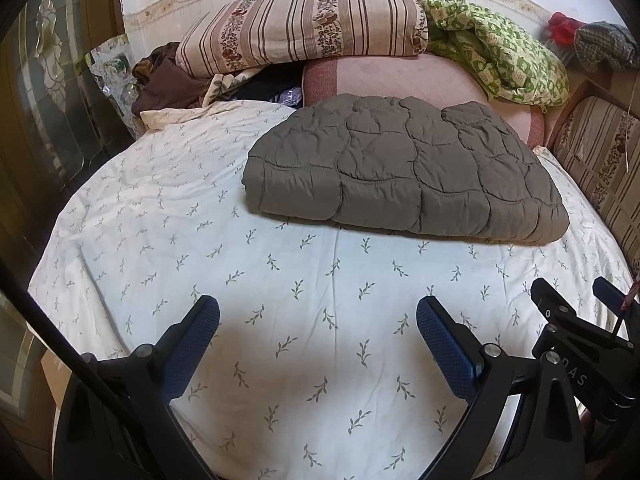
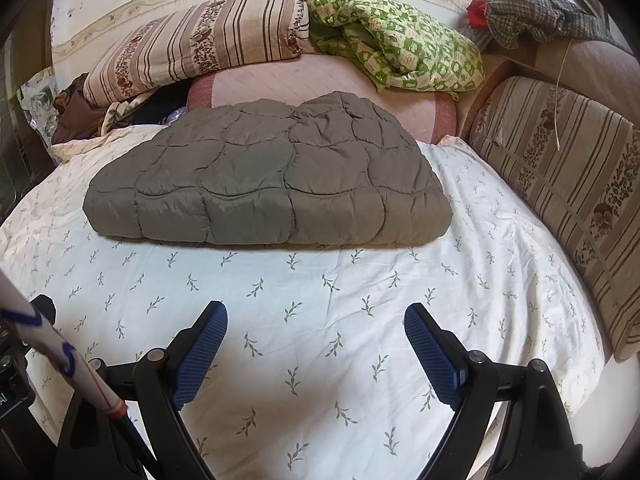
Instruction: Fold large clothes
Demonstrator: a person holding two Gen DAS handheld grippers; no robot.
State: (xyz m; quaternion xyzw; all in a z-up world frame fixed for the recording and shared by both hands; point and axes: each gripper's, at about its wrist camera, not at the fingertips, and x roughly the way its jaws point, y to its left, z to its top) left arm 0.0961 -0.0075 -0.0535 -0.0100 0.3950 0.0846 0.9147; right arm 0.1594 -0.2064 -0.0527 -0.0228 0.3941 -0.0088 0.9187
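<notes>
Grey quilted jacket (image 2: 266, 184) lies folded into a compact bundle on the bed (image 2: 360, 340), far of both grippers. Left gripper (image 1: 318, 322) and right gripper (image 2: 316, 326): jaws wide apart, holding nothing. Folding looks essentially finished.

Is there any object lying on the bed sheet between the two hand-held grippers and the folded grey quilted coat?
Nothing visible. Only bare leaf-print sheet lies between the open right hand-held gripper, the open left hand-held gripper and the folded grey quilted coat. The pillows and other cloths lie behind the coat.
</notes>
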